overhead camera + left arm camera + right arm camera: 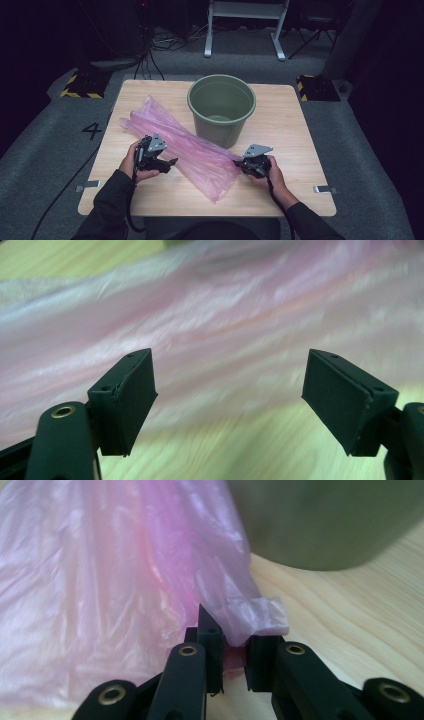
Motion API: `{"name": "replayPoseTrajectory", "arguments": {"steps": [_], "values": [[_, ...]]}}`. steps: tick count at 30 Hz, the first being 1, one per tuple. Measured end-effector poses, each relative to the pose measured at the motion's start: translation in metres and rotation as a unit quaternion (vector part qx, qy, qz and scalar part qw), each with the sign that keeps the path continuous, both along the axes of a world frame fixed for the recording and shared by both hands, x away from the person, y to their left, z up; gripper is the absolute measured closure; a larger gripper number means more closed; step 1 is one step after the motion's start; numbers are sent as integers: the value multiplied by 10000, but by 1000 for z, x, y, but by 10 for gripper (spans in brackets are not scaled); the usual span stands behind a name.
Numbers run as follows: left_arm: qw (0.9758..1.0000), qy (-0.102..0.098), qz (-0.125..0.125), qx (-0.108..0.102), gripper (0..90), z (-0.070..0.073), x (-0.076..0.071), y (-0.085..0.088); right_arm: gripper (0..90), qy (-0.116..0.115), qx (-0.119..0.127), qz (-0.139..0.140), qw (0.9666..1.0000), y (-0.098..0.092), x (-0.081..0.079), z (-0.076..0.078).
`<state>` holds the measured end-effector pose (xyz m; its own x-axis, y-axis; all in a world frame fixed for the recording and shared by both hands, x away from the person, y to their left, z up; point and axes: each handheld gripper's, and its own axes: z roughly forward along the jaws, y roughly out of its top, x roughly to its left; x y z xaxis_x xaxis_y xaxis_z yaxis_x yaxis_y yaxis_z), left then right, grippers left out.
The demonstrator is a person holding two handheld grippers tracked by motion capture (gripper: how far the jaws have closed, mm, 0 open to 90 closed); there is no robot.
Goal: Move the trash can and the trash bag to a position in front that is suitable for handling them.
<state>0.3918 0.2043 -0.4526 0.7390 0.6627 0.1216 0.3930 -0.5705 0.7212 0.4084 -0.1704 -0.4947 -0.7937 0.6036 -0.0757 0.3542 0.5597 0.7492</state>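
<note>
Grey carpet surrounds the pale wooden tabletop (295, 130), where a crumpled translucent pink plastic bag (190, 150) lies diagonally in front of a round green plastic bucket (221, 107). At the bag's near end, the right hand-held gripper (234, 650) has its jaws pinched on a folded corner of the film. The left hand-held gripper (227, 390) hovers beside the bag's middle, jaws spread wide and empty.

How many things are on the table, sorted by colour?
Pink: 1, the plastic bag
Green: 1, the bucket
Black: 2, the left gripper and the right gripper
Total: 4
</note>
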Motion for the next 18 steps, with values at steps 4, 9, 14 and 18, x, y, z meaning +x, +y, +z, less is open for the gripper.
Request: {"name": "replayPoseTrajectory", "arguments": {"steps": [4, 9, 14, 18], "values": [[9998, -69, 49, 206, 201, -7, -5, 10, 808, -15, 14, -257, 9997, -12, 9, 0], [9993, -146, 30, 332, 183, -11, -3, 5, 804, -57, -32, -440, 9990, -28, 19, 1], [9985, -198, -8, 508, 173, -15, 4, -8, 776, -84, -125, -522, 9985, -43, 29, 1], [9981, -70, -238, 561, 172, -20, 10, -24, 774, 45, 15, -640, 9979, -56, 38, 1]]}}
